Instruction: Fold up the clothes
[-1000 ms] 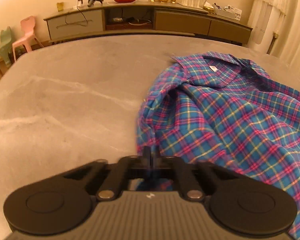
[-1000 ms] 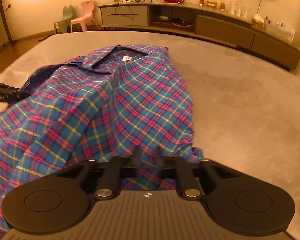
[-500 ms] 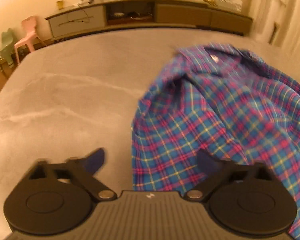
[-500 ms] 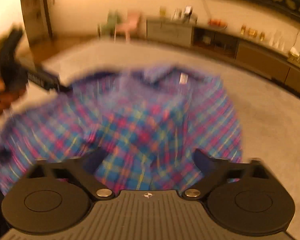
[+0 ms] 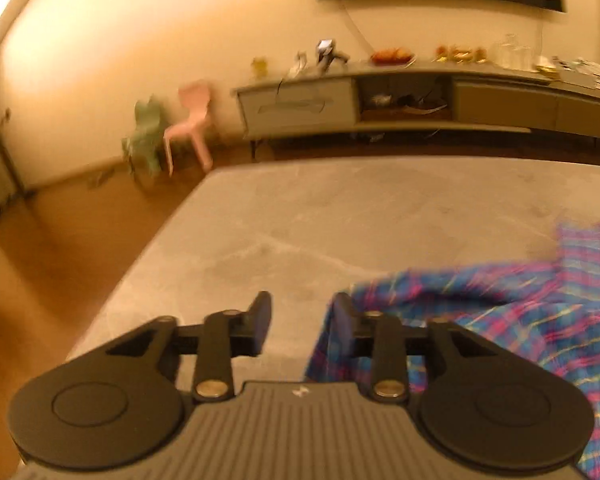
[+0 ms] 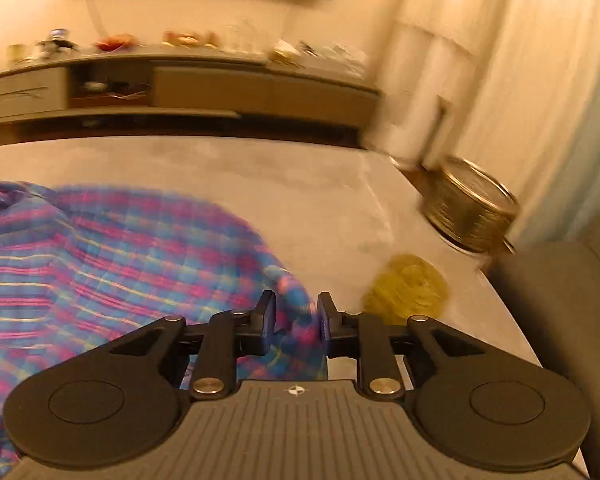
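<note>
The blue, pink and yellow plaid shirt (image 5: 520,320) lies rumpled on the grey table (image 5: 340,220), filling the lower right of the left wrist view. My left gripper (image 5: 300,326) is open beside the shirt's left edge; its right finger (image 5: 342,322) touches the hem, with bare table in the gap. In the right wrist view the shirt (image 6: 100,264) covers the left half. My right gripper (image 6: 296,322) is shut on a bunched fold at the shirt's right edge. Both views are blurred by motion.
A yellow crumpled item (image 6: 406,288) lies on the table just right of my right gripper. Past the table's right edge stand a round brass container (image 6: 472,212) and a grey seat (image 6: 560,312). A long sideboard (image 5: 400,96) and two small chairs (image 5: 188,128) line the far wall.
Both grippers let go of the shirt and opened wide half a second ago. The right one has since shut on the shirt's right edge; the left has narrowed and shifted to the left edge.
</note>
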Available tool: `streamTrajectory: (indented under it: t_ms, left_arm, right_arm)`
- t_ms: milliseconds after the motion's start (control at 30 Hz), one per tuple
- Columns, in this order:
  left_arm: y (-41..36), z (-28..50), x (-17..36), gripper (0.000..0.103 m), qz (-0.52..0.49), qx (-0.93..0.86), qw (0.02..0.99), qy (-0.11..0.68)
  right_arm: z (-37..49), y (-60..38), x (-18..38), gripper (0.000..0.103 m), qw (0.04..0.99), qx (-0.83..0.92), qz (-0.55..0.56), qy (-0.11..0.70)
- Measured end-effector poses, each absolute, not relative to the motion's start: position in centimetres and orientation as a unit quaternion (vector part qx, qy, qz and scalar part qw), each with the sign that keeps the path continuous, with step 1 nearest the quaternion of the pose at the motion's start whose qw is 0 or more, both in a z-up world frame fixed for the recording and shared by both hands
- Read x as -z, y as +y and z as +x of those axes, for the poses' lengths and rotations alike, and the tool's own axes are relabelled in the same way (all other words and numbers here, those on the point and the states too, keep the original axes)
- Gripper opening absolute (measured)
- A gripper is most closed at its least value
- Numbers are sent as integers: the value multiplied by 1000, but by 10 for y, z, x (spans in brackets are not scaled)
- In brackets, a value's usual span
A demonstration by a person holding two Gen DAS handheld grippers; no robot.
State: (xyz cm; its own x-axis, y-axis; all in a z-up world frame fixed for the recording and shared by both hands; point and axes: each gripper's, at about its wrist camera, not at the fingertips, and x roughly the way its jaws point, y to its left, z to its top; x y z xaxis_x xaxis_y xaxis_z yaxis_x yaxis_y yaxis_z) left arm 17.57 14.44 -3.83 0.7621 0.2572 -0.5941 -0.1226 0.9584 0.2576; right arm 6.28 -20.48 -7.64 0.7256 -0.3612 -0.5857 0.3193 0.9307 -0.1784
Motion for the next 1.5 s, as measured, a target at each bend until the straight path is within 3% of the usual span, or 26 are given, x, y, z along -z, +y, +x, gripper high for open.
streamTrajectory:
  t_ms: [67, 200, 333, 433, 500, 567, 733, 833, 867, 900, 1067, 1100, 1133, 1167, 1200, 1233, 1267, 1333, 1367, 1400, 1433, 1500]
  left_arm:
    - [126, 160, 34, 51, 153, -63, 938, 304]
    - [92, 150, 55, 57, 262, 7, 925, 276]
    - [80, 164, 80, 53, 325, 30, 905, 274]
    - [89, 181, 89, 36, 318, 41, 901, 294]
    - [95, 191, 95, 32, 312, 48, 899, 303]
    - [99, 200, 103, 16, 317, 53, 894, 311]
    - [109, 210, 120, 3, 314, 61, 888, 330]
    - [111, 211, 124, 1, 318, 74, 886, 329]
    - [113, 210, 122, 1, 314, 76, 889, 324]
    - [116, 210, 118, 1, 309, 77, 893, 318]
    - [158, 230, 58, 2, 163, 22, 951, 260]
    - [164, 236, 51, 3, 135, 4, 957, 256]
    - [164, 237, 52, 18, 141, 3, 955, 261]
    - [164, 238, 53, 46, 147, 1, 953, 266]
    - [164, 238, 54, 59, 153, 0, 950, 271]
    - [164, 239, 55, 65, 159, -1, 948, 276]
    - [164, 240, 55, 64, 164, -2, 946, 281]
    - [164, 241, 57, 64, 175, -3, 940, 293]
    - [167, 239, 58, 68, 176, 6, 935, 309]
    - [169, 237, 59, 71, 176, 15, 929, 325]
    - [172, 236, 61, 77, 178, 23, 923, 342]
    - [179, 234, 68, 77, 186, 38, 906, 378]
  right_arm:
    - [49, -177, 62, 62, 952, 140, -42, 269]
    - [36, -114, 55, 63, 972, 17, -133, 191]
    - [58, -58, 78, 63, 935, -81, -287, 189]
    - [88, -24, 101, 63, 883, -122, -414, 183]
    - [107, -8, 116, 63, 839, -150, -495, 169]
    - [129, -10, 128, 63, 787, -177, -569, 159]
    - [146, 3, 160, 62, 671, -265, -684, 113]
    - [151, 17, 153, 51, 662, -309, -671, 123]
    - [154, 21, 149, 17, 663, -321, -663, 135]
    - [156, 26, 145, 2, 663, -334, -654, 146]
    - [201, 20, 40, 2, 816, -347, -420, 194]
    - [225, 13, 22, 2, 849, -328, -361, 203]
    - [253, 9, 14, 2, 875, -300, -308, 223]
    - [281, 5, 8, 3, 896, -270, -255, 244]
    - [304, 4, 11, 5, 907, -239, -221, 266]
    - [326, 4, 17, 11, 915, -206, -191, 289]
    - [343, 3, 28, 21, 917, -176, -165, 317]
    - [350, -2, 33, 24, 920, -137, -124, 346]
    - [342, -9, 32, 30, 921, -137, -106, 348]
    - [331, -16, 30, 46, 923, -142, -88, 348]
    - [316, -26, 27, 53, 925, -145, -80, 343]
    - [276, -50, 23, 66, 927, -145, -83, 337]
